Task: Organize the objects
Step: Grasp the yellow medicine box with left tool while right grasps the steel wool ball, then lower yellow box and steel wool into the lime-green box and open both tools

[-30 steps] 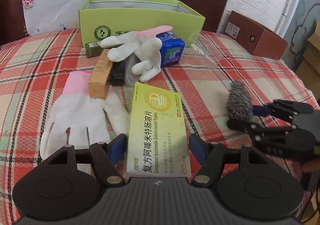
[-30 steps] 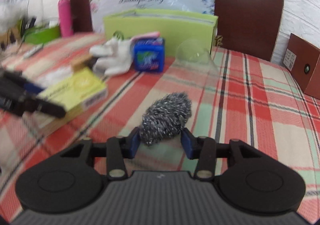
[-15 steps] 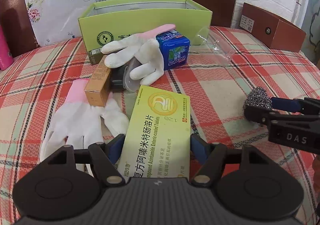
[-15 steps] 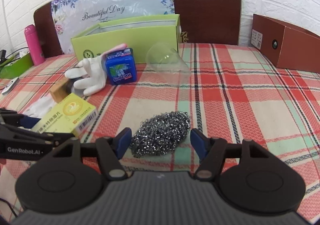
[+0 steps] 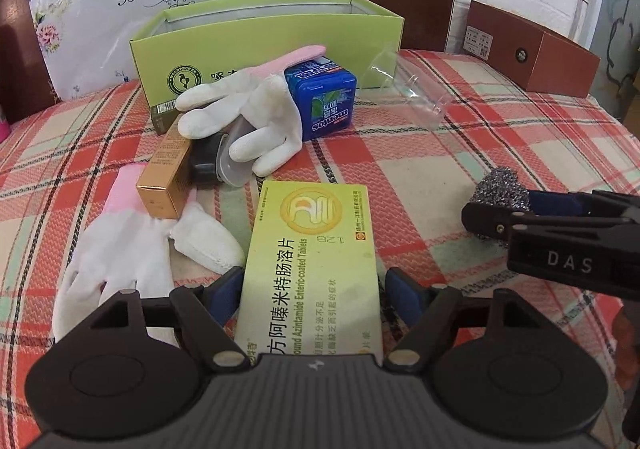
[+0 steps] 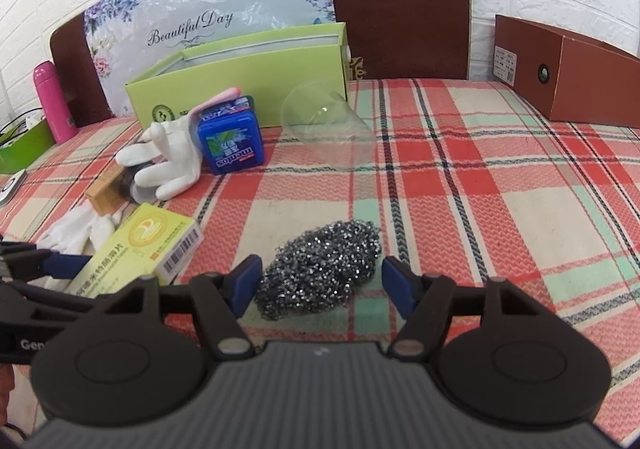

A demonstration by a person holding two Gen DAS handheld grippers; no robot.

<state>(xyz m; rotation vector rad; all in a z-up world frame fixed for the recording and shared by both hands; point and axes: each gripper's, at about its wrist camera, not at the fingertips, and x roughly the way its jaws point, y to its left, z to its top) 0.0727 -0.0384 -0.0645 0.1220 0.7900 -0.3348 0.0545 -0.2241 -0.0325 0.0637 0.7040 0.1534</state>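
Note:
A yellow-green medicine box (image 5: 316, 249) lies flat on the plaid tablecloth between the jaws of my left gripper (image 5: 310, 289), which stands open around its near end. It also shows in the right wrist view (image 6: 136, 249). A steel wool scrubber (image 6: 320, 263) lies between the jaws of my right gripper (image 6: 322, 277), which is open with gaps on both sides. The scrubber (image 5: 500, 191) and right gripper also show at the right of the left wrist view.
An open green box (image 5: 264, 37) stands at the back. In front of it lie a white glove (image 5: 248, 117), a blue mint tin (image 5: 326, 97), a clear plastic cup (image 5: 408, 89), a gold carton (image 5: 166, 169) and a second glove (image 5: 120, 249). A brown box (image 6: 560, 69) stands far right.
My right gripper has opened from the scrubber, which now lies on the cloth. My left gripper has moved forward along the medicine box.

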